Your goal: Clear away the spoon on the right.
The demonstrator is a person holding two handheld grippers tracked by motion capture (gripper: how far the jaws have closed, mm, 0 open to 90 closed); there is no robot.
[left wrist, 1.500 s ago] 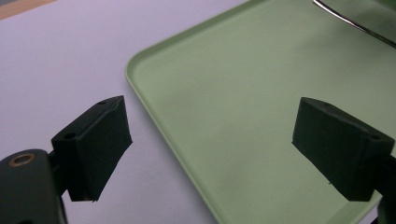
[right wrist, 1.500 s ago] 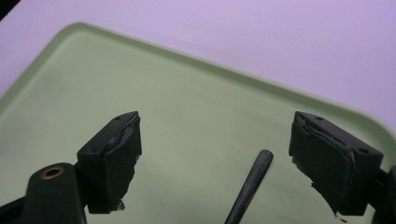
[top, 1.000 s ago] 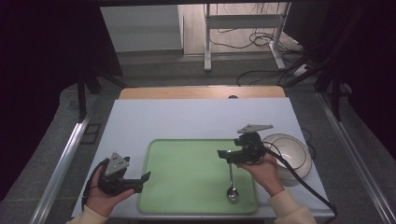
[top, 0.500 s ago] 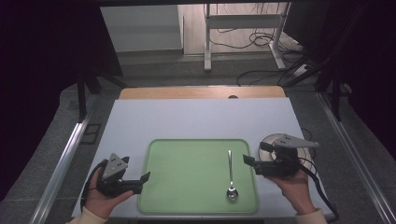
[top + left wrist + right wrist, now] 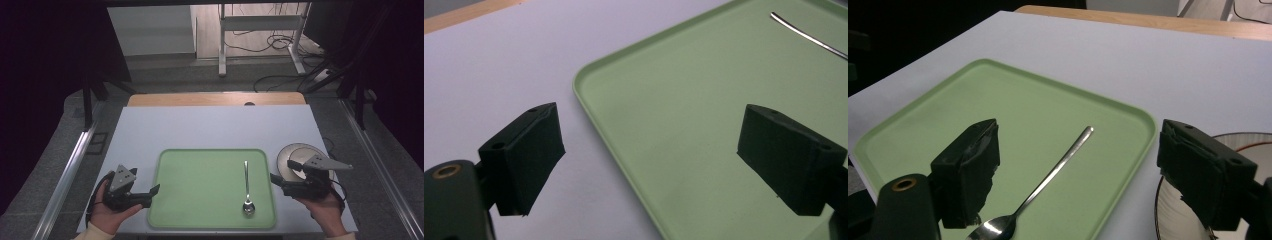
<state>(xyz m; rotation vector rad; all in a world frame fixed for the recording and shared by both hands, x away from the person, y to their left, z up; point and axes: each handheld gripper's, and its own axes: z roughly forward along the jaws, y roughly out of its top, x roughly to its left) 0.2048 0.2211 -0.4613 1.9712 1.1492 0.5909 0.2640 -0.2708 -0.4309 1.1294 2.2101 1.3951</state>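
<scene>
A metal spoon point(image 5: 247, 187) lies on the right part of the green tray point(image 5: 200, 185), handle pointing away, bowl end toward me. My right gripper point(image 5: 274, 179) stands open just off the tray's right edge, beside a grey bowl point(image 5: 295, 155), with nothing between its jaws. In the right gripper view the spoon point(image 5: 1048, 182) lies ahead of the open right gripper point(image 5: 1078, 170), on the tray point(image 5: 998, 110). My left gripper point(image 5: 156, 190) is open at the tray's left edge. In the left gripper view the left gripper point(image 5: 656, 155) straddles the tray's rim point(image 5: 589, 100).
The white table point(image 5: 210, 127) stretches bare beyond the tray to a wooden strip point(image 5: 215, 98) at its far edge. The bowl point(image 5: 1243, 142) sits close to the table's right side. Past the table are a dark floor and cables.
The right gripper let go of the spoon, which now lies flat on the tray. That gripper moved right and toward me, off the tray. The left gripper has stayed put.
</scene>
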